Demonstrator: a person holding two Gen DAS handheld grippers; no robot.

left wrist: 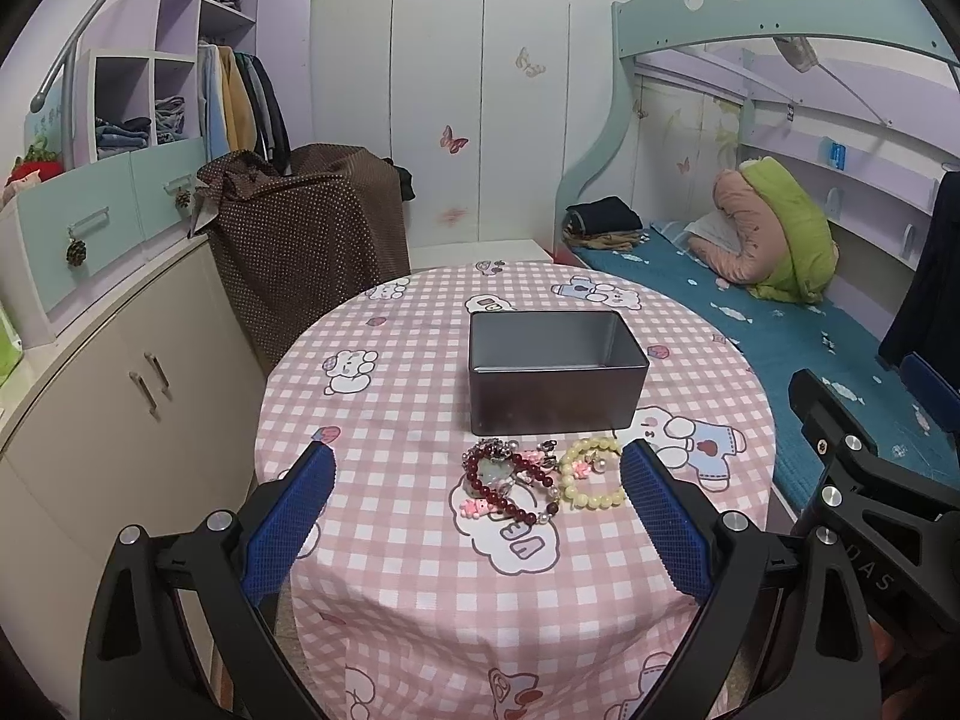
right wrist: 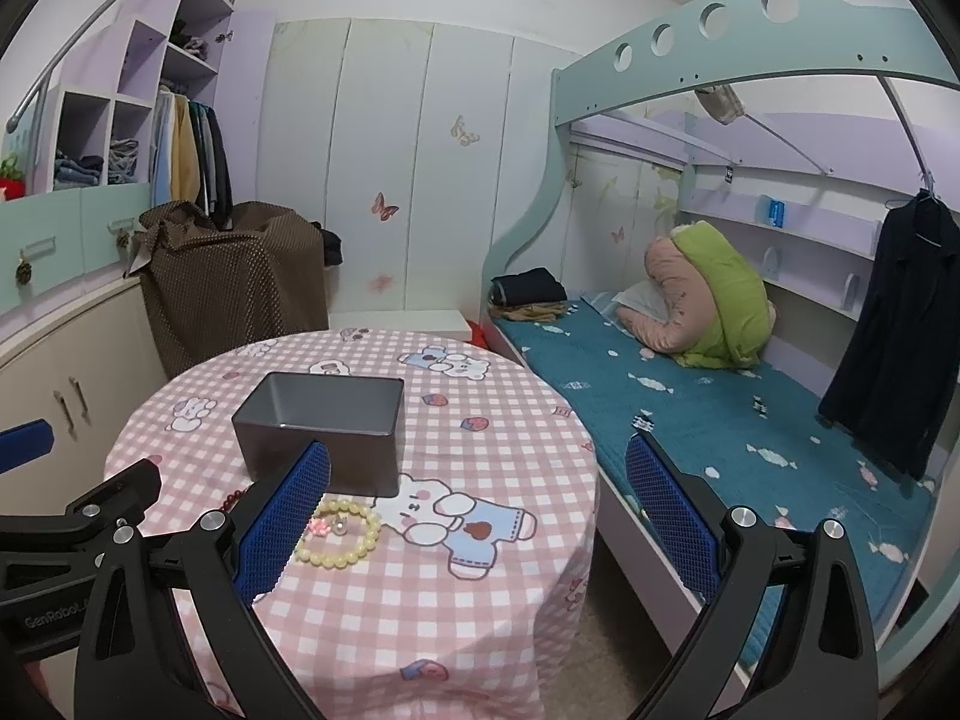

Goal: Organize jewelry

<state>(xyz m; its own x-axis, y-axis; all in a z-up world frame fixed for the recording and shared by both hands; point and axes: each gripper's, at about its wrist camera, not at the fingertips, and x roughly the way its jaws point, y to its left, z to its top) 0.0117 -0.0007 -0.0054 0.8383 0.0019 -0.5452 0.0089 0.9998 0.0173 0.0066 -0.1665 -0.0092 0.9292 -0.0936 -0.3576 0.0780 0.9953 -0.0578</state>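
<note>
- The job looked to be at its start: the grey tin [left wrist: 558,381] appeared empty and all the jewelry lay loose on the surface [left wrist: 384,372], just in front of the tin's near wall.
- In the left wrist view, the dark red bead bracelet [left wrist: 510,495] sat tangled with a small sparkly piece and pink charms at lower centre of the frame; the pale yellow bead bracelet [left wrist: 591,474] lay just to its right, touching or nearly so.
- The left gripper [left wrist: 477,468] had its fingers [left wrist: 288,525] spread wide and held nothing. The jewelry pile showed between the two blue pads, a little ahead of the tips, the yellow bracelet close to the right-hand pad.
- The right gripper [right wrist: 477,468] was likewise spread wide and empty. In its view the yellow bracelet [right wrist: 339,534] lay just beside its left-hand pad at lower left of the frame, not between the fingers, which framed bare cloth and the bed [right wrist: 720,420].
- The next move probably called for one gripper to come down over a single bracelet, close on its beads, then lift it over the tin's rim.
- The tangle risked dragging several pieces along at once.
</note>
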